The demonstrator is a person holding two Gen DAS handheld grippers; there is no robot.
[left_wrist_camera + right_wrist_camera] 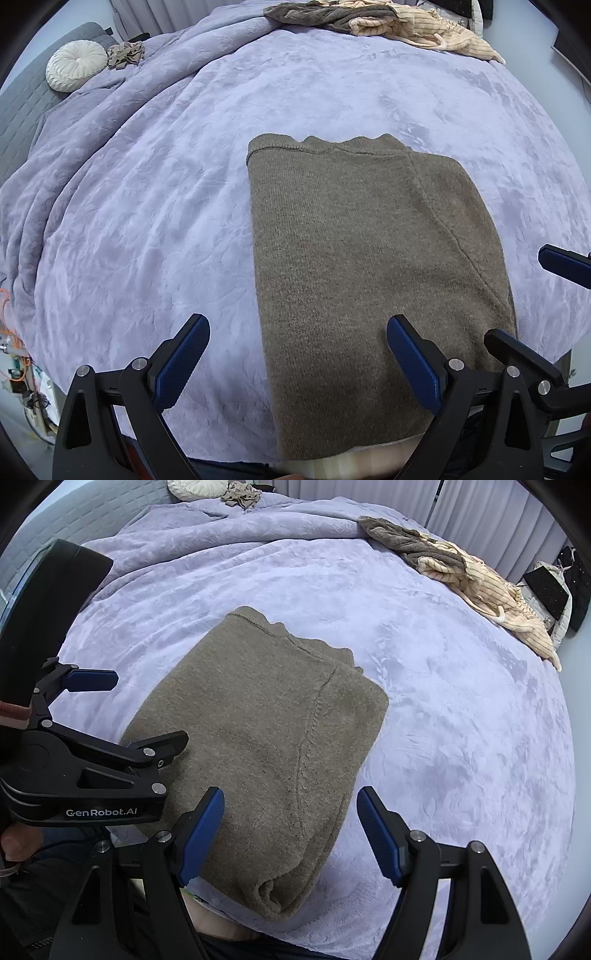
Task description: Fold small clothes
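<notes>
A brown knit garment (362,280) lies folded into a long rectangle on the lavender blanket (258,96), reaching the near edge of the bed. It also shows in the right wrist view (266,746), with a rolled fold at its near end. My left gripper (299,332) is open and empty, held above the garment's near left edge. My right gripper (290,812) is open and empty above the garment's near right part. The left gripper (110,709) shows at the left of the right wrist view, and a right fingertip (561,264) at the right edge of the left wrist view.
A pile of unfolded clothes, brown and cream striped (388,20), lies at the far side of the bed (480,587). A round white cushion (75,64) and a small crumpled beige cloth (125,53) sit at the far left. Dark bags (554,590) stand beyond the bed.
</notes>
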